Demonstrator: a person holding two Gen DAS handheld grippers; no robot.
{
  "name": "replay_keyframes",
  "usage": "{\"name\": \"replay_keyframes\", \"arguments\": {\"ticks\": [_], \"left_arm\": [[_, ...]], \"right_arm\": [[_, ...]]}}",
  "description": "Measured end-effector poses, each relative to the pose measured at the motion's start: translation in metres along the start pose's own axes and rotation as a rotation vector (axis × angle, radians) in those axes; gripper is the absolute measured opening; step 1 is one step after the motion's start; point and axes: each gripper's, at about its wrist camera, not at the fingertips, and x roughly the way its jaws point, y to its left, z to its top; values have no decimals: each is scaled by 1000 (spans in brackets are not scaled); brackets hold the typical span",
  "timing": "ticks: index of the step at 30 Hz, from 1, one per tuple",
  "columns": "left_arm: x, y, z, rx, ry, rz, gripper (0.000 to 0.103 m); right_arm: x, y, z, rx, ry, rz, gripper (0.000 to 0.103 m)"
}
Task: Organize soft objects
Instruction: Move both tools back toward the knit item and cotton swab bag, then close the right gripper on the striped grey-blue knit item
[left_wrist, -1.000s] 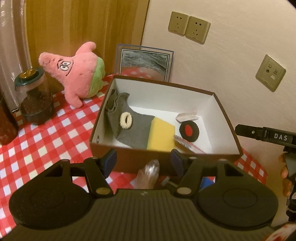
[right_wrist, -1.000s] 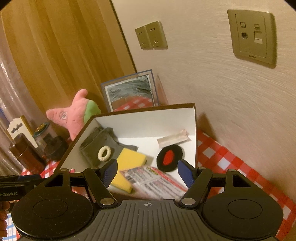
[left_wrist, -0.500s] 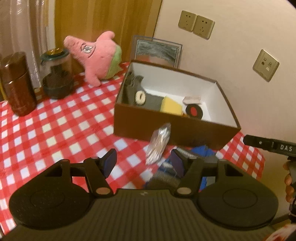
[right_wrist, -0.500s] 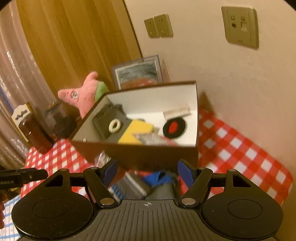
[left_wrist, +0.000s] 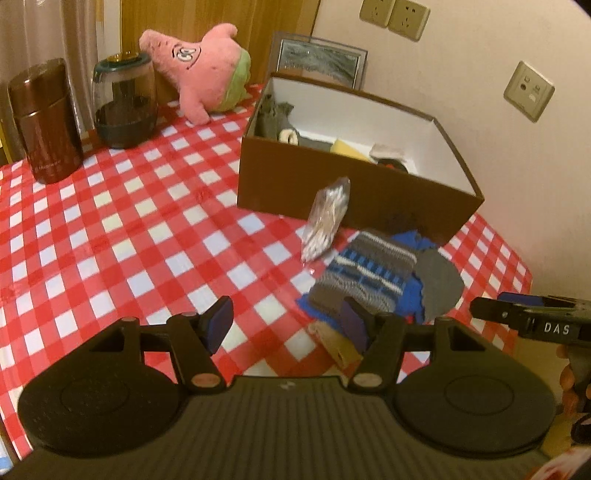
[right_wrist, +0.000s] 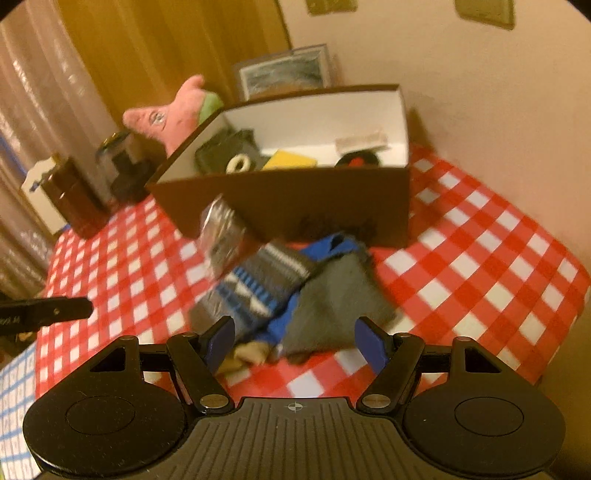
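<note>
Both grippers, left (left_wrist: 286, 323) and right (right_wrist: 295, 341), are held empty with fingers wide above the sock pile (right_wrist: 295, 295), which is left on the tabletop (left_wrist: 110, 229) before the open box (left_wrist: 354, 192), presumably awaiting transfer.

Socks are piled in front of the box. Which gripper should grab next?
Right. The right gripper is open with the grey sock lying between its fingers; the left gripper points beside the pile.

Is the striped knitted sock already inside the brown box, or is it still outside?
Outside. The striped knitted sock lies on the checkered tablecloth in front of the brown box, partly over blue and grey cloth; neither gripper holds it.
</note>
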Motion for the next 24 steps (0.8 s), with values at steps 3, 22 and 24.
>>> {"name": "replay_keyframes", "arguments": {"ticks": [3,22,24], "left_arm": [[3,0,-4,0,17,2,62],[27,6,-5,-12,73,31,62],[31,7,-3,-14,79,34,62]], "right_arm": [[4,8,-6,-32,13,9,72],[54,31,4,-92,38,94,72],[63,30,7,-82,51,98,72]]}}
